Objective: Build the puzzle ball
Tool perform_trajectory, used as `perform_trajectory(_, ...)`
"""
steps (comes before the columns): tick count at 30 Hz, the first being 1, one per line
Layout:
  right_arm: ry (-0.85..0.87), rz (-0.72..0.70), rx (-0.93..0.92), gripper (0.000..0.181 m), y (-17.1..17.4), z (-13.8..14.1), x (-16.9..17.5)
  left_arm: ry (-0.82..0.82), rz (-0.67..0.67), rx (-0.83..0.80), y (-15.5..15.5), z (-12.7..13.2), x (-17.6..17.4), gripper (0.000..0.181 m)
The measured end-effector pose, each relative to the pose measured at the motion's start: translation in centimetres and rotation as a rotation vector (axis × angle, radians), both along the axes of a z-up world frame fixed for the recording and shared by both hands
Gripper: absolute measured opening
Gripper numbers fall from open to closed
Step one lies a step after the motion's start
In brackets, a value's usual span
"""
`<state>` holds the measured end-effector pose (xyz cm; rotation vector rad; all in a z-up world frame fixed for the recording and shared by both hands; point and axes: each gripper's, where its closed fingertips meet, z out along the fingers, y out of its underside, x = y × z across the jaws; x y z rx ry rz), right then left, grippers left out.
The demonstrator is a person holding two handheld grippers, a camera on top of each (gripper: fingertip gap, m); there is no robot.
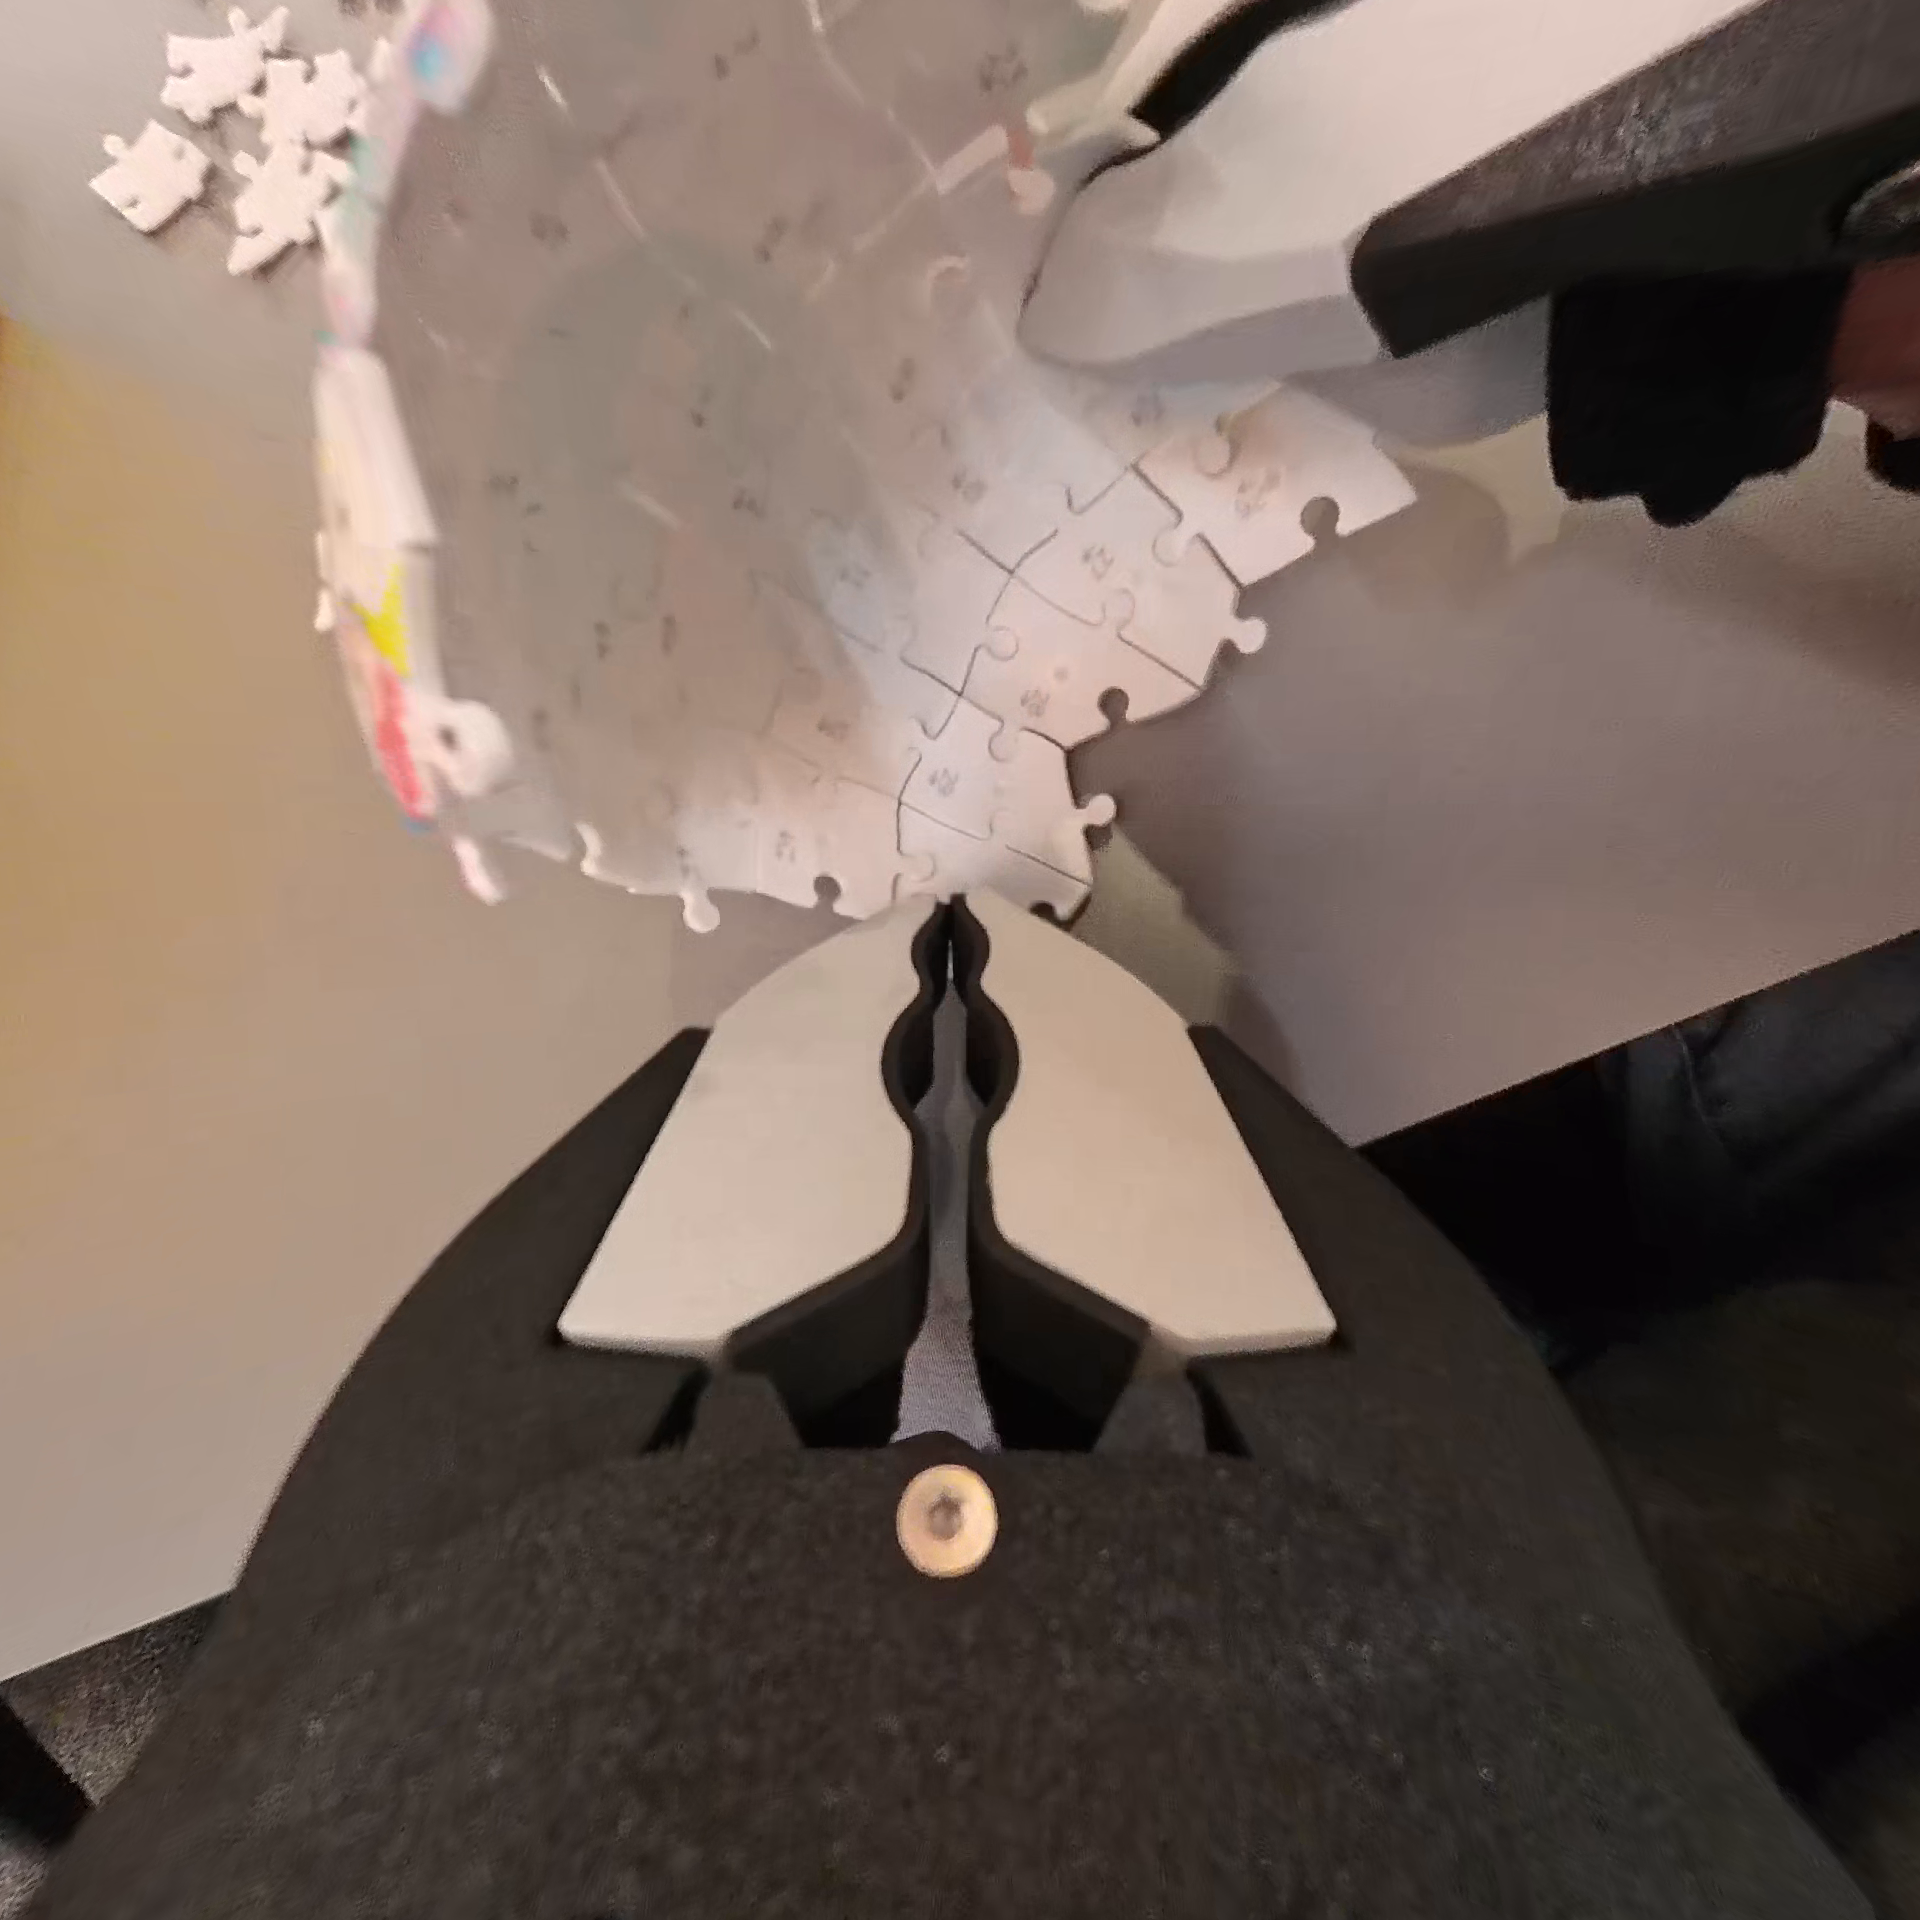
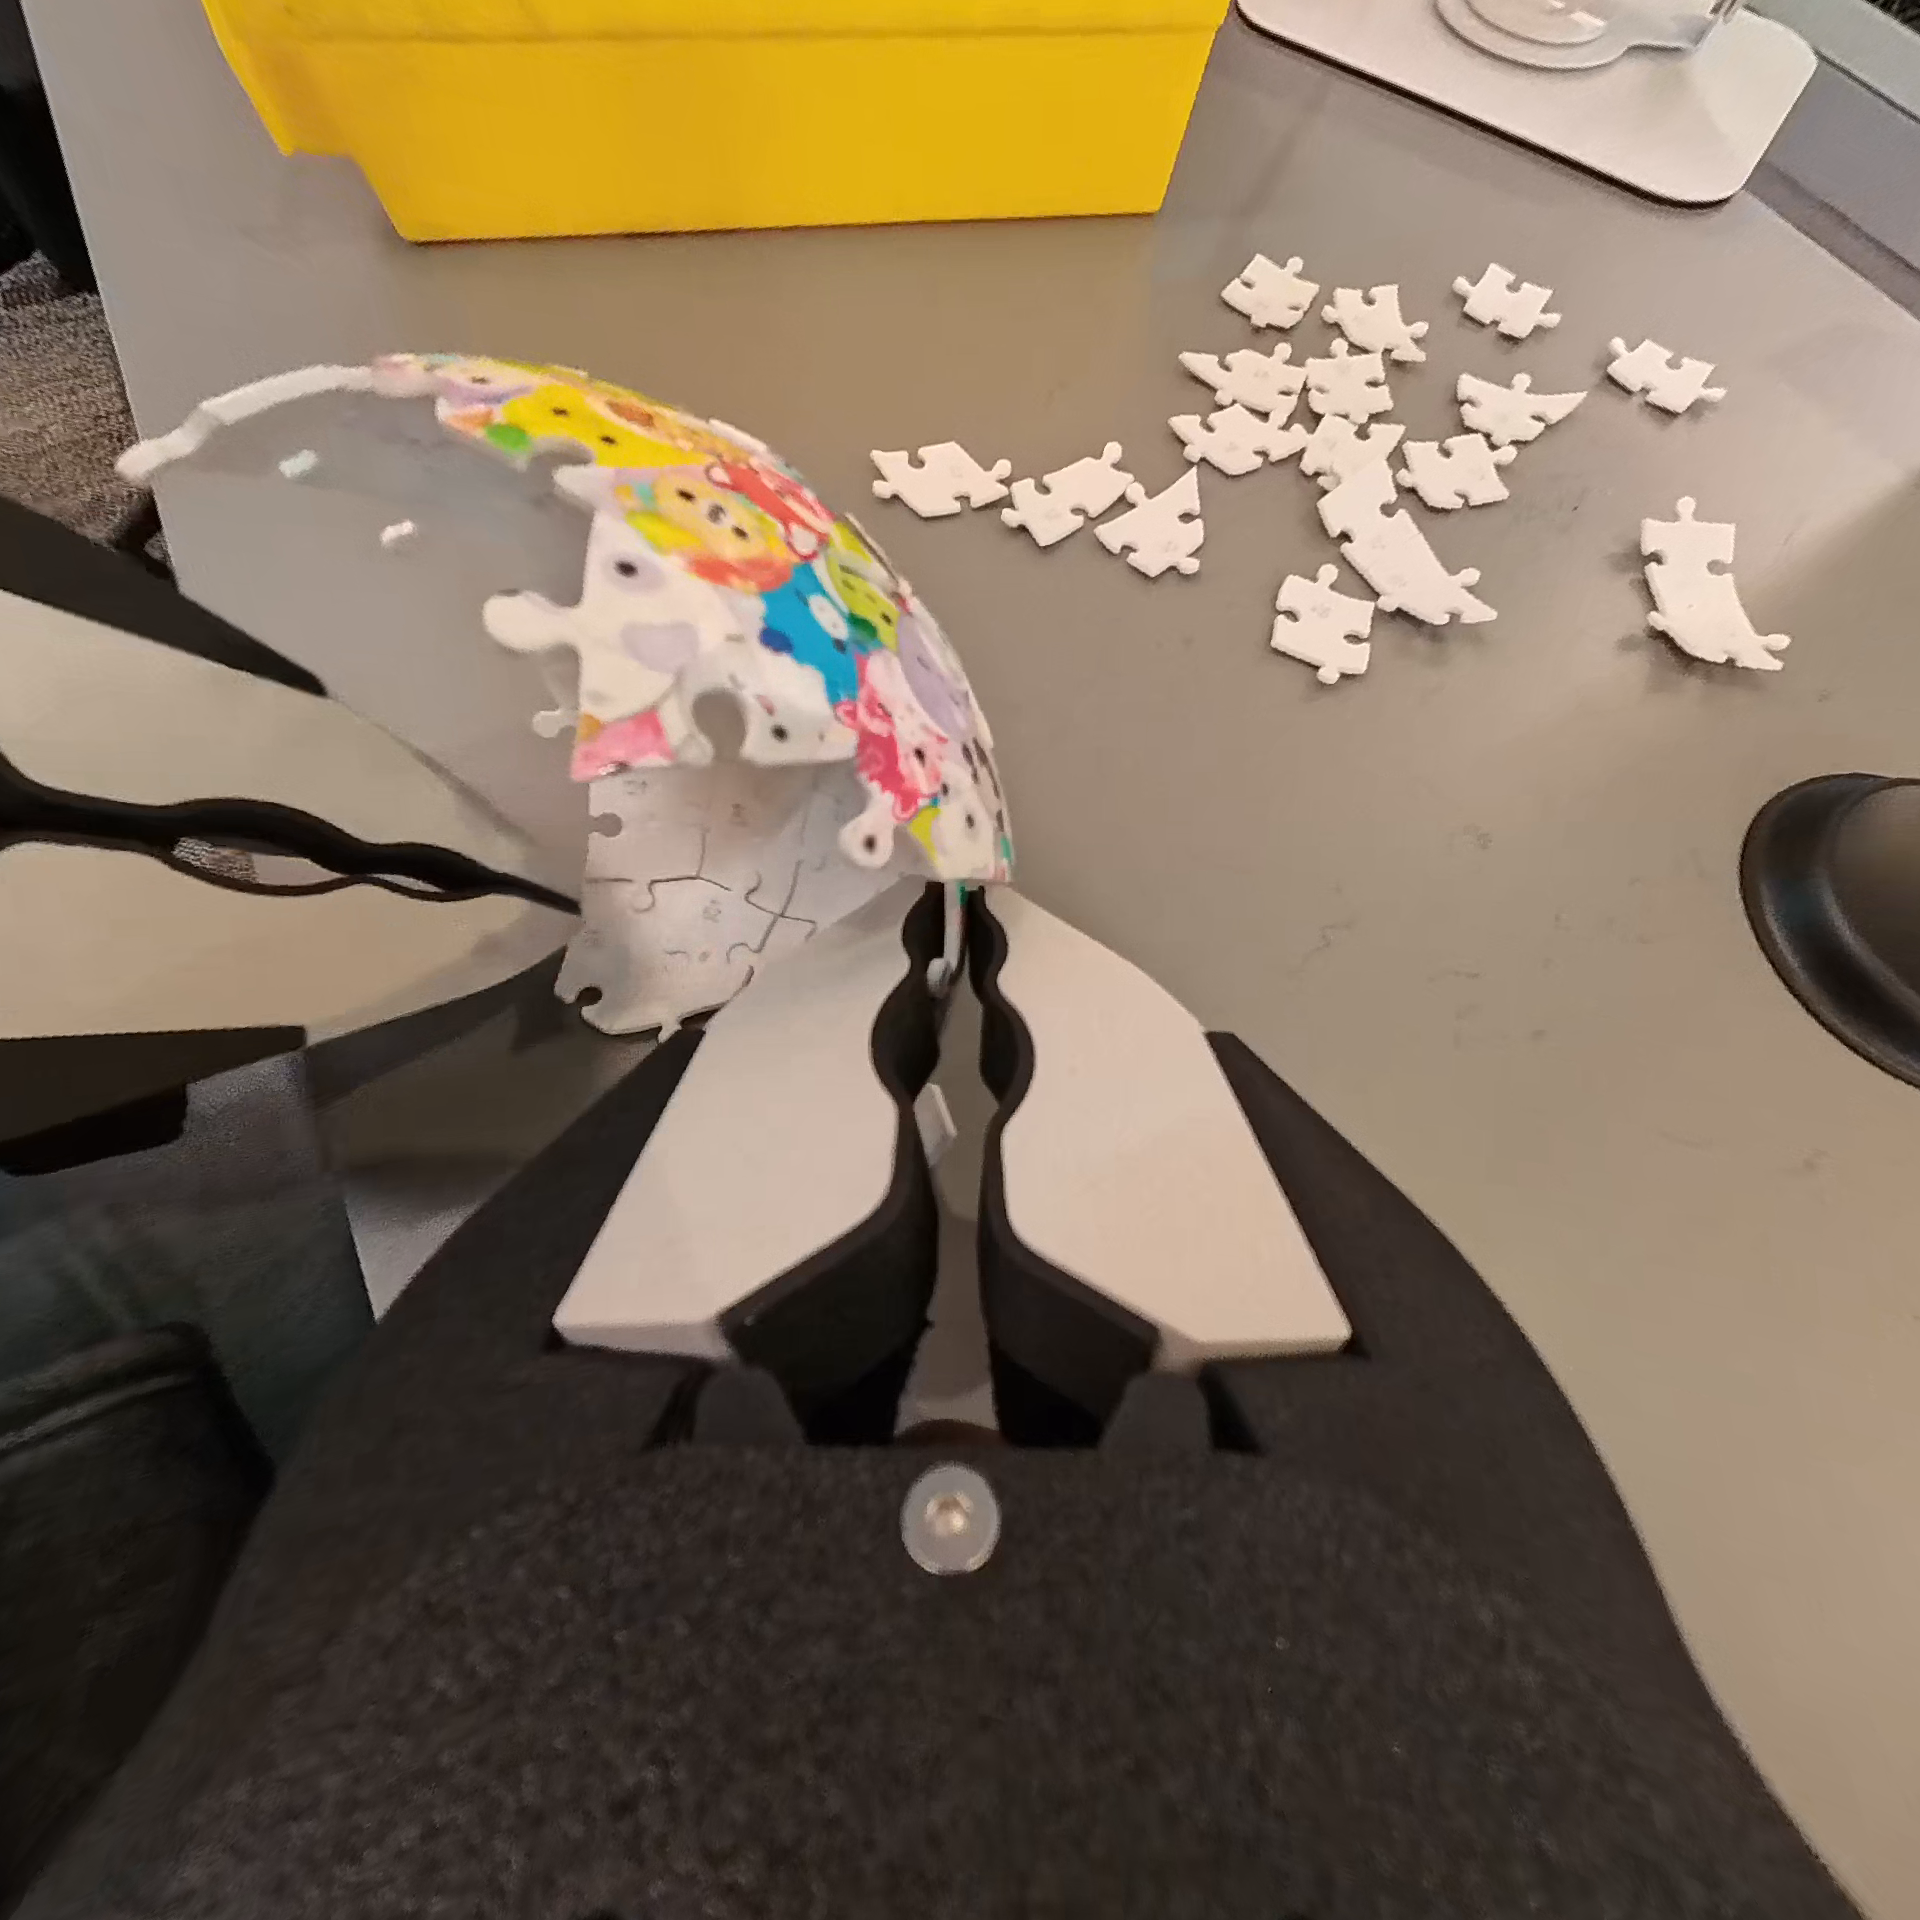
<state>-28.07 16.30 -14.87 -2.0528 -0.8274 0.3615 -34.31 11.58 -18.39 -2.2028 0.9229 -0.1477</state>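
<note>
The partly built puzzle ball [image 2: 831, 623] is a curved shell, colourful outside and white inside, held above the grey table. Its white inside fills the left wrist view [image 1: 1039, 644]. My left gripper [image 1: 951, 914] is shut on the shell's lower rim, and it also shows at the left of the right wrist view [image 2: 566, 902]. My right gripper [image 2: 956, 909] is shut on a thin white puzzle piece [image 2: 940, 1117] seen edge-on, with its tip at the shell's coloured rim. I cannot tell whether that piece is joined to the shell. The right gripper also shows in the left wrist view [image 1: 1049, 145] at the shell's far rim.
Several loose white pieces [image 2: 1351, 457] lie face down on the table to the right, and they also show in the left wrist view [image 1: 239, 135]. A yellow bin [image 2: 727, 125] stands at the back. A white stand base [image 2: 1558, 94] is at the back right and a black round object [image 2: 1839, 925] at the right edge. The left gripper's tips are roughly 9 centimetres from the right gripper's. From the right gripper's tips to the black round object [image 2: 1839, 925] is close to 20 centimetres.
</note>
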Motion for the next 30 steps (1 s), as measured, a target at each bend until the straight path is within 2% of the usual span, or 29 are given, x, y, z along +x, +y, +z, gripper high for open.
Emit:
perform_trajectory(8,-0.022,0.007,0.019,0.003,-0.1,0.1,-0.2,0.017,-0.032,-0.008,0.5,-0.3,1.5,0.000)
perform_trajectory(21,-0.016,0.004,0.016,0.003,-0.1,0.0,-0.1,0.034,-0.061,0.001,0.4,-0.8,1.7,0.000)
perform_trajectory(23,-0.011,0.003,0.016,0.003,-0.1,0.0,0.0,-0.005,-0.079,0.059,0.1,0.6,1.8,0.000)
perform_trajectory(25,-0.006,0.004,0.009,0.003,0.0,0.0,0.1,-0.078,-0.080,0.168,0.0,3.4,1.5,0.000)
perform_trajectory(30,0.012,-0.013,-0.015,0.003,0.3,0.3,0.8,-0.210,-0.022,0.368,0.5,8.9,-2.1,0.003)
